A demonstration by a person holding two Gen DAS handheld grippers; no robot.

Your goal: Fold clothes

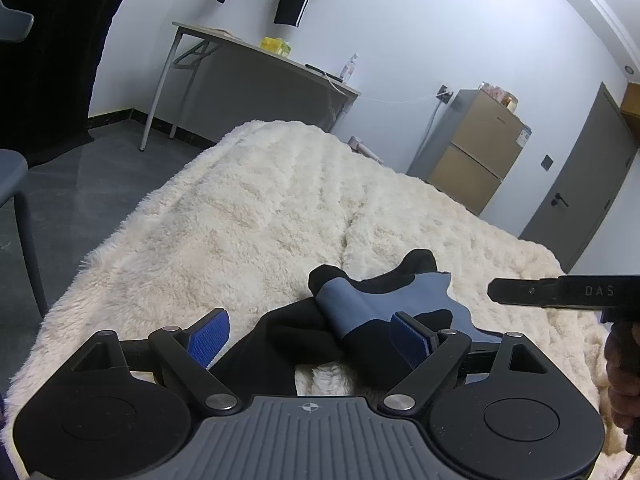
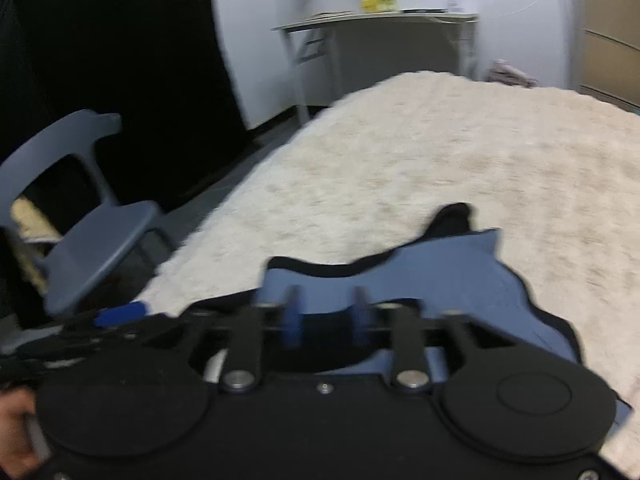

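open left gripper above garment

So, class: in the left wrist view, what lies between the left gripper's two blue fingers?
The crumpled black-and-blue garment, lying on the fluffy cream blanket, fills the gap between the left gripper fingers.

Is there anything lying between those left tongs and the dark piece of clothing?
Nothing visible. The left tongs are open right over the black-and-blue garment on the fluffy blanket, with cloth already between the blue pads.
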